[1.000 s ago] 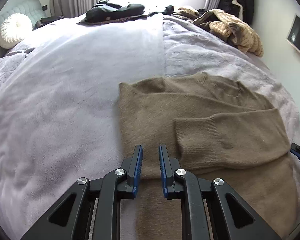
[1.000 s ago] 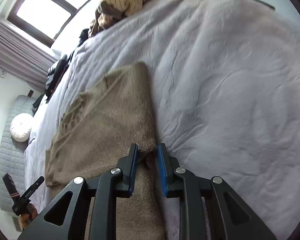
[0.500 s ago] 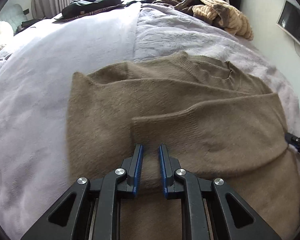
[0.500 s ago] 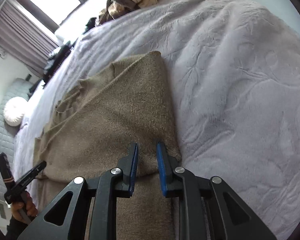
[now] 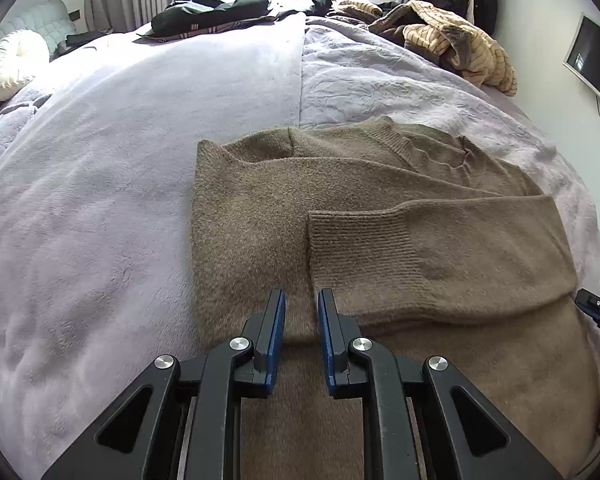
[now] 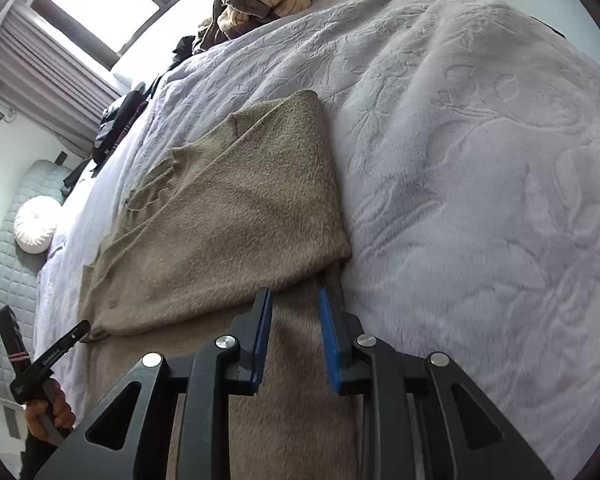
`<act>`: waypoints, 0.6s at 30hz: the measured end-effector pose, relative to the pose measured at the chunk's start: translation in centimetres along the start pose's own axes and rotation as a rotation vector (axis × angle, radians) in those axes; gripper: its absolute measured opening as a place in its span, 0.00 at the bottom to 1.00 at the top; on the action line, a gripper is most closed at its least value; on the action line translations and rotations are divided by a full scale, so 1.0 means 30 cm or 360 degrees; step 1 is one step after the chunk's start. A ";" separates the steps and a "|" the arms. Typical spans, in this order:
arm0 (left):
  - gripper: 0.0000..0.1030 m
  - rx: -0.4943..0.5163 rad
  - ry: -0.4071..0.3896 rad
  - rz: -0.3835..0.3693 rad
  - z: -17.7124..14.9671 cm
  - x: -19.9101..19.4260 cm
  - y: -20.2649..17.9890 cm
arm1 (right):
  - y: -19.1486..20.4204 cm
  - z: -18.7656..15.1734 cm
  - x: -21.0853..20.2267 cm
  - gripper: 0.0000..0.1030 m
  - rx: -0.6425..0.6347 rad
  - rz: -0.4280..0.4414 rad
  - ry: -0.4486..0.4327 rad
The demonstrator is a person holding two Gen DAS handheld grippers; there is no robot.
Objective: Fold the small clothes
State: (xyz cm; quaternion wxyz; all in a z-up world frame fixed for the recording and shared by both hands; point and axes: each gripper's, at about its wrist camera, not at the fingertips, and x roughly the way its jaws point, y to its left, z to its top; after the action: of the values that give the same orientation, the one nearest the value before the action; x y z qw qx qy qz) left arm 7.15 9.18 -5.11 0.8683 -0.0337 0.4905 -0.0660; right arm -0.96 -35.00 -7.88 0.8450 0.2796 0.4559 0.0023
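A brown knit sweater (image 5: 260, 208) lies flat on the bed, both sleeves folded across its body, and a ribbed cuff (image 5: 360, 248) ends near the middle. My left gripper (image 5: 302, 296) hovers over the sweater's lower part just below that cuff. Its jaws stand a narrow gap apart with nothing pinched. My right gripper (image 6: 295, 294) is over the sweater's (image 6: 228, 216) right edge below the folded sleeve. Its jaws are opening and only flat knit shows beneath them. Each view catches the other gripper: the right (image 5: 598, 312), and the left (image 6: 48, 354) held by a hand (image 6: 56, 408).
A lilac fleece blanket (image 5: 100, 200) covers the bed. At the far side lie a striped beige garment heap (image 5: 460, 44) and black clothes (image 5: 212, 8). A round white cushion (image 5: 14, 62) sits at the far left. A screen (image 5: 592, 64) hangs on the right wall.
The right jaws have widened, and the fold of knit that sat between them a second ago now lies flat. The left gripper shifted over the sweater, jaw gap unchanged.
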 end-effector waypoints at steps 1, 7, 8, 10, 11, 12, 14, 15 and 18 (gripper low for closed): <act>0.18 0.0002 -0.0001 0.0004 -0.006 -0.008 -0.002 | 0.000 -0.005 -0.006 0.31 0.0004 0.0005 0.0002; 0.19 0.0002 0.0000 0.0047 -0.052 -0.042 -0.015 | -0.004 -0.038 -0.036 0.39 0.0023 0.0023 0.0015; 0.26 -0.0008 0.0001 0.0052 -0.060 -0.044 -0.015 | -0.002 -0.045 -0.039 0.39 0.0025 0.0024 0.0017; 0.97 -0.0048 -0.0013 0.0072 -0.078 -0.058 -0.010 | -0.001 -0.053 -0.046 0.42 0.0026 0.0026 0.0019; 0.99 -0.0062 -0.0051 0.0090 -0.087 -0.072 -0.009 | 0.004 -0.059 -0.050 0.43 0.0024 0.0028 0.0022; 0.99 -0.0060 -0.0077 0.0104 -0.094 -0.085 -0.011 | 0.005 -0.063 -0.053 0.45 0.0023 0.0029 0.0025; 0.99 -0.0045 -0.0060 0.0118 -0.104 -0.094 -0.014 | 0.009 -0.073 -0.062 0.53 0.0021 0.0039 0.0037; 0.99 -0.0051 -0.0059 0.0130 -0.111 -0.101 -0.011 | 0.011 -0.077 -0.066 0.60 0.0018 0.0047 0.0043; 0.99 -0.0059 -0.0040 0.0132 -0.124 -0.114 -0.004 | 0.020 -0.093 -0.085 0.78 0.0006 0.0074 0.0049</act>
State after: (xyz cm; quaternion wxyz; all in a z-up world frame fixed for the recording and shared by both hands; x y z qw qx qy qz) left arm 2.20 9.60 -4.12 0.8757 -0.0303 0.4815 -0.0204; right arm -4.44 -33.83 -6.82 0.8370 0.2917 0.4623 0.0254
